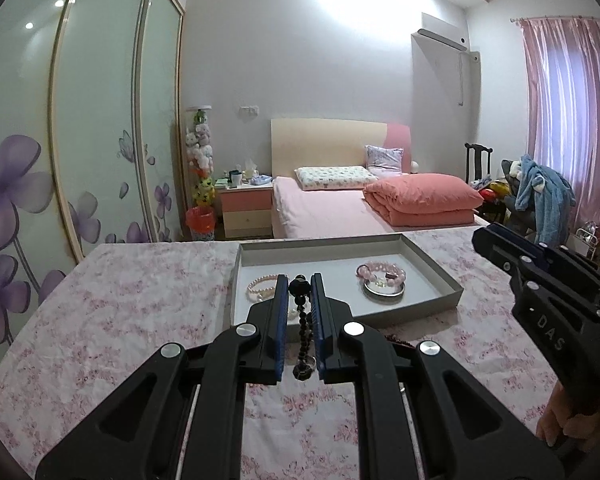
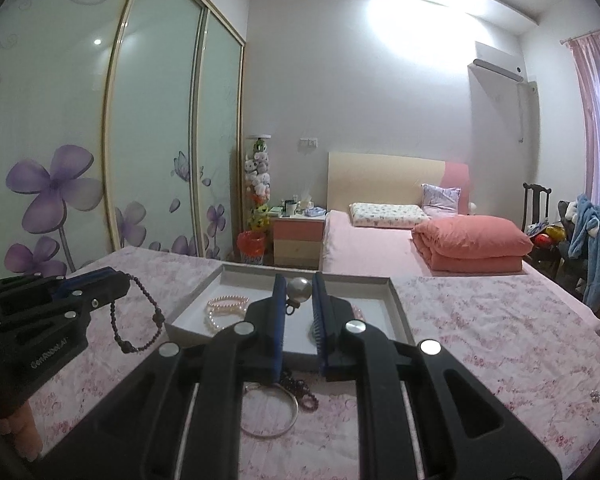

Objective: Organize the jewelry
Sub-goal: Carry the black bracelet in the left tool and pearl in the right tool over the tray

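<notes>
While the left gripper (image 1: 299, 285) clenches a dark bead bracelet (image 2: 134, 316) above the pink floral tablecloth (image 1: 120, 304), the right gripper (image 2: 299, 280) grips a silver ball pendant (image 2: 299, 290) over the grey tray (image 1: 432, 268); a pink bed (image 1: 320, 208) and floral wardrobe (image 1: 100, 120) stand behind.

Dark bead strand (image 1: 302, 322) hangs clamped in left gripper (image 1: 299, 280) above grey tray's (image 1: 440, 270) front edge. Tray holds pearl bracelet (image 1: 261, 286), pink bead bracelet (image 1: 381, 273) on silver bangle (image 1: 383, 291). Right gripper (image 2: 299, 286) pinches silver ball pendant (image 2: 299, 291); another bangle (image 2: 274, 410) and dark beads (image 2: 304, 394) lie on cloth.
</notes>
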